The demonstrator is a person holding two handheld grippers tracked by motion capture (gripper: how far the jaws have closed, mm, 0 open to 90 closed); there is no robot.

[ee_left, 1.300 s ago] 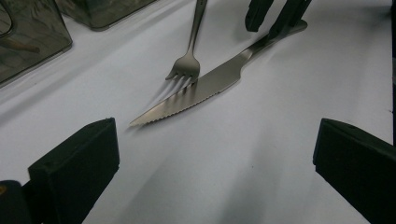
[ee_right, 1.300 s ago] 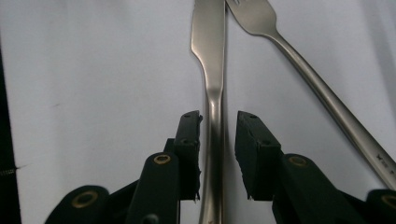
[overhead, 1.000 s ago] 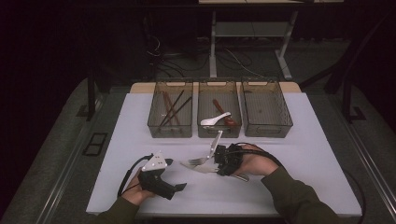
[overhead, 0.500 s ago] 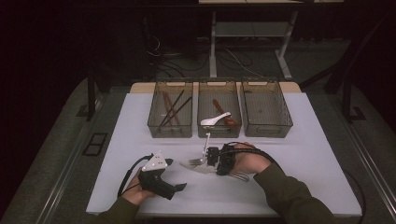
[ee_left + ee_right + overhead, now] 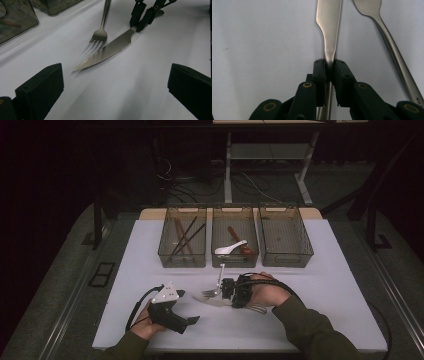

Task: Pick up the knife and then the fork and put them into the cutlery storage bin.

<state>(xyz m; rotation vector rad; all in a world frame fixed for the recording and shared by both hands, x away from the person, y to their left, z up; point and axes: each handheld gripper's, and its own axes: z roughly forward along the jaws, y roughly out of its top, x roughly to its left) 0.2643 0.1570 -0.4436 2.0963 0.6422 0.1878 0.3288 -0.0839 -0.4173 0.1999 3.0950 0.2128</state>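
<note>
Broadly, white table [image 5: 345,285] bare along right and near edges. Three bins [image 5: 182,245] at far side. Right tongs [image 5: 329,65] just closed, clenched on knife [image 5: 107,51] neck, mid-table beside fork [image 5: 100,33]. Left tongs [image 5: 115,87] released. Fork-handle stamp unreadable.

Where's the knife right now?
In the high view the knife lies on the table's near middle, just below the fork, its handle pinched in the right tool.
</note>
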